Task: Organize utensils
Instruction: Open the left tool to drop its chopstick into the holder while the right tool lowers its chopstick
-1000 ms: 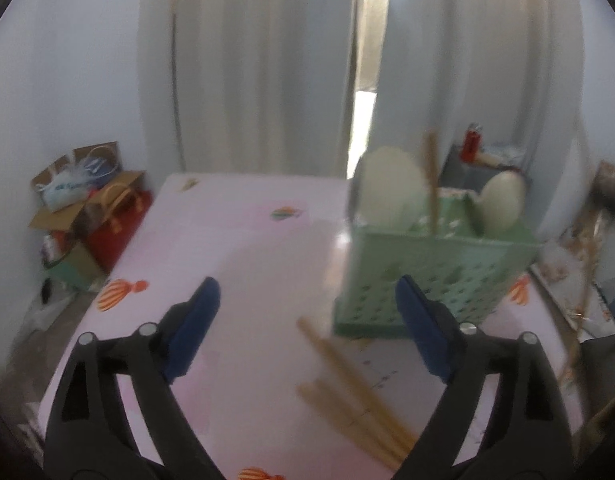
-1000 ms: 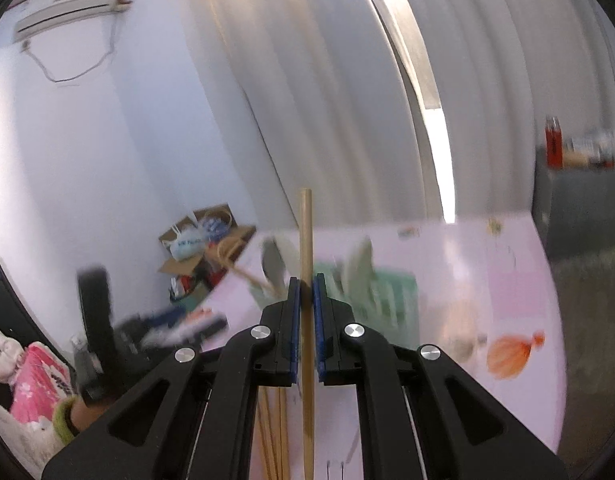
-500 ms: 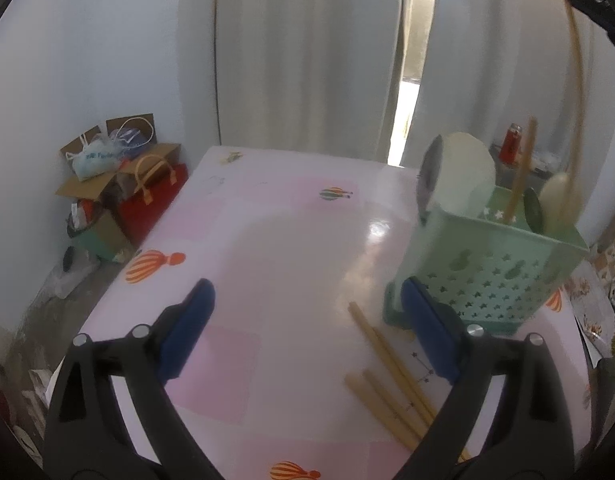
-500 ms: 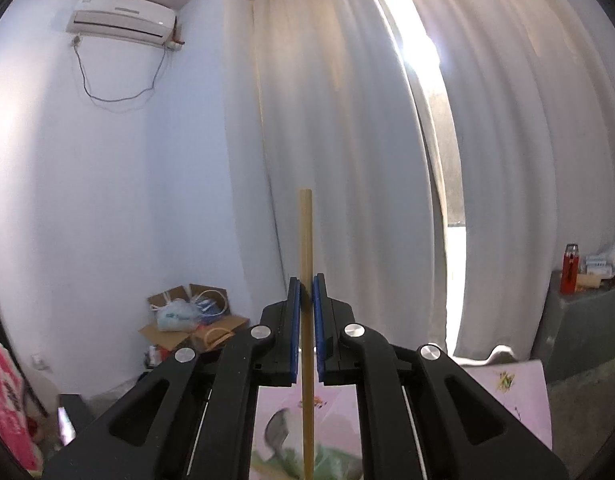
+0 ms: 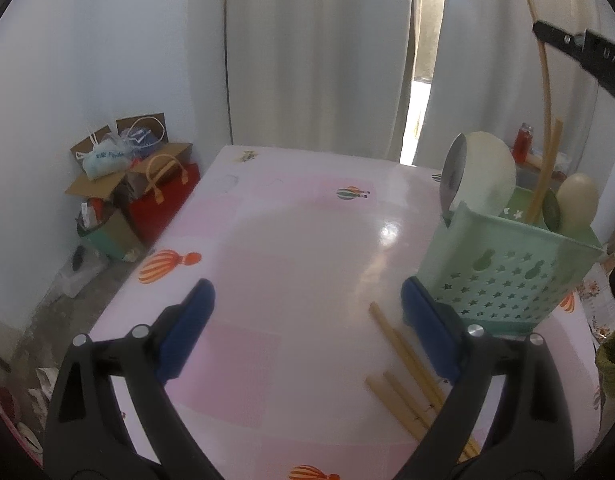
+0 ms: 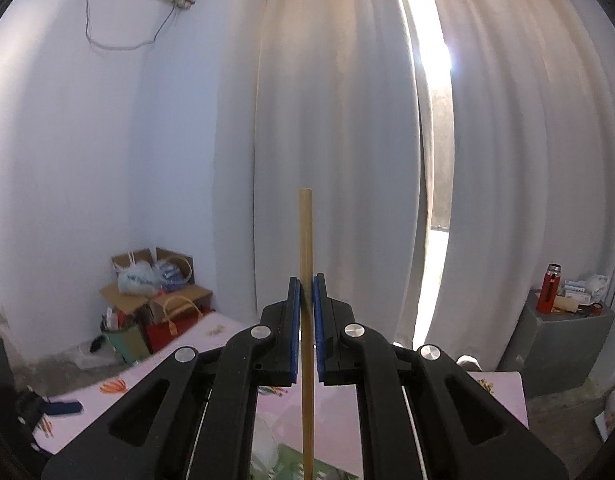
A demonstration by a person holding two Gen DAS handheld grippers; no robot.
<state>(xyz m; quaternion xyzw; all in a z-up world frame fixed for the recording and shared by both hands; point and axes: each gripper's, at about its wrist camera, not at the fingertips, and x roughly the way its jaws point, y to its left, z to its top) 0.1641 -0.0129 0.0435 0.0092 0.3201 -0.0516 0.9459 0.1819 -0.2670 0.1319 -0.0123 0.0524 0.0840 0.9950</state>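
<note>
Up goes the right gripper (image 6: 306,312), pinching a chopstick (image 6: 306,240) whose lower end is cut off. Left gripper (image 5: 307,312) gapes wide, hiding parts of loose chopsticks (image 5: 403,364) beside the basket (image 5: 507,276).

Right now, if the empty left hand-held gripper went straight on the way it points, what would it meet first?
Probably the bare pink table; the left hand-held gripper points between the basket and the table's left edge. Depth is unclear.

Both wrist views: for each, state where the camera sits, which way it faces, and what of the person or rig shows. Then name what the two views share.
Left wrist: on the open left gripper, angled down at the pink table, loose chopsticks and green basket; a sleeve at the right edge.
Right wrist: on the right gripper, facing about level at the curtains, shut on a chopstick.
Shared: curtains, cardboard boxes, red bottle.
</note>
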